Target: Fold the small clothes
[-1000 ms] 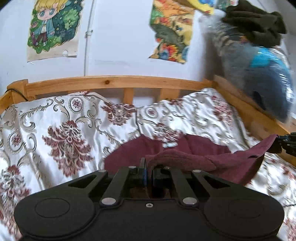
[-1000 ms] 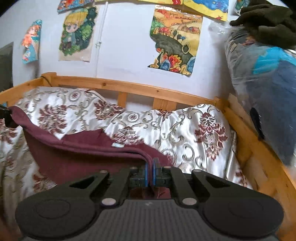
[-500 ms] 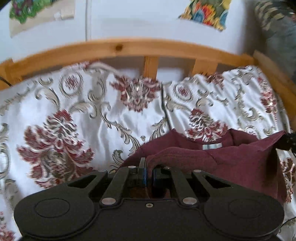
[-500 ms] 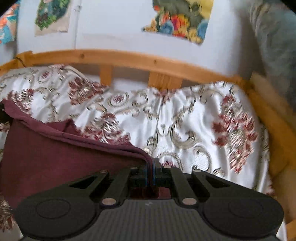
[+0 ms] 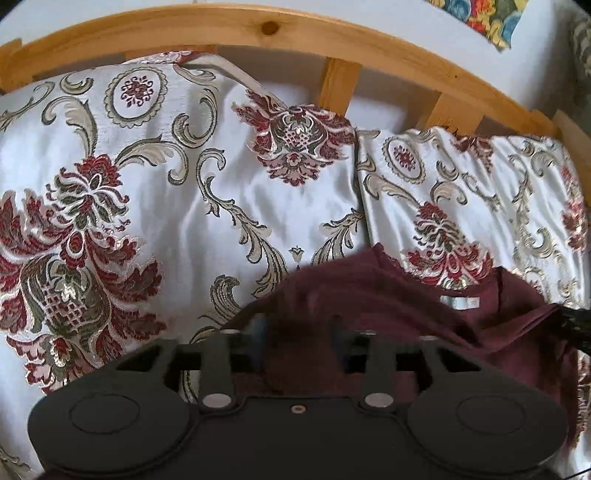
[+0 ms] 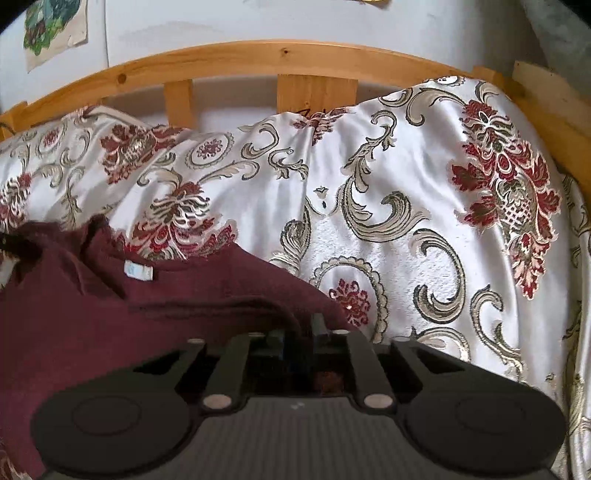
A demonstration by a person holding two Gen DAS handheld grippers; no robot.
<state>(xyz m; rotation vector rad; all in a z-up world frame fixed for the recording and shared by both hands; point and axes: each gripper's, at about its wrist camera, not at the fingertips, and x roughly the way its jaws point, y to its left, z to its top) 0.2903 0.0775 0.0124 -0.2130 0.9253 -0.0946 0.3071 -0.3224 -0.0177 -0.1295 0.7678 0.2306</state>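
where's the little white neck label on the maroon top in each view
Left wrist view: neck label lies right of centre, on the maroon top.
Right wrist view: neck label lies at left, near the collar.
Shared landmark: the wooden bed rail across the top.

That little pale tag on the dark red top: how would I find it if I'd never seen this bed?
Start at the wooden bed rail, then drop to the floral satin bedspread. On it lies the maroon garment; the tag sits inside its neckline, the only pale blue-white patch on plain dark cloth.
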